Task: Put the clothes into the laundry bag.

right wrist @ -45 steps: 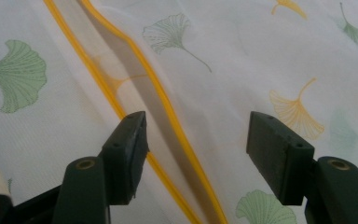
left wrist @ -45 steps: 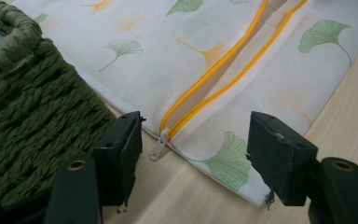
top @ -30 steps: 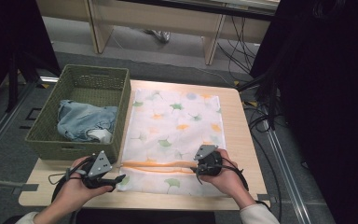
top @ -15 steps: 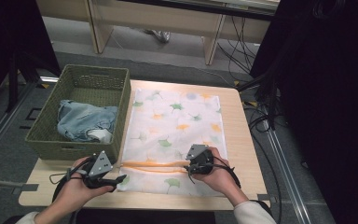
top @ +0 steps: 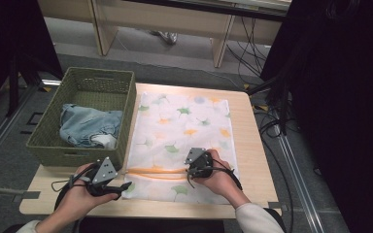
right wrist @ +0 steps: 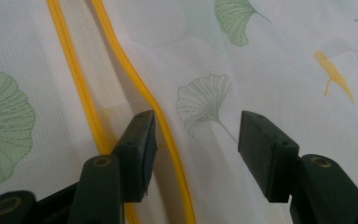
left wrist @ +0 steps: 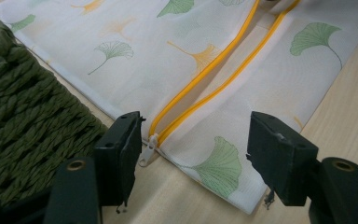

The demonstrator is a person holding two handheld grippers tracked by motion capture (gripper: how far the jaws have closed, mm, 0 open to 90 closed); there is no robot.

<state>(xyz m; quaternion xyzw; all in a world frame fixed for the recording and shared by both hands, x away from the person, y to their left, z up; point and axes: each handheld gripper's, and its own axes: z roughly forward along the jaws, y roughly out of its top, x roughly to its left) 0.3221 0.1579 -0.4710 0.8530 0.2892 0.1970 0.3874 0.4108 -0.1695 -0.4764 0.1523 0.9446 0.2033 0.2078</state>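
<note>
Now your left gripper (top: pixel 121 187) sits open at the near corner of the white leaf bag (top: pixel 179 121), by its zipper pull (left wrist: pixel 148 150); your right gripper (top: pixel 190 171), jaws just narrowing but apart, straddles the yellow zipper (right wrist: pixel 140 88); farther left, the green basket (top: pixel 97 82) holds jeans (top: pixel 85 125).
</note>
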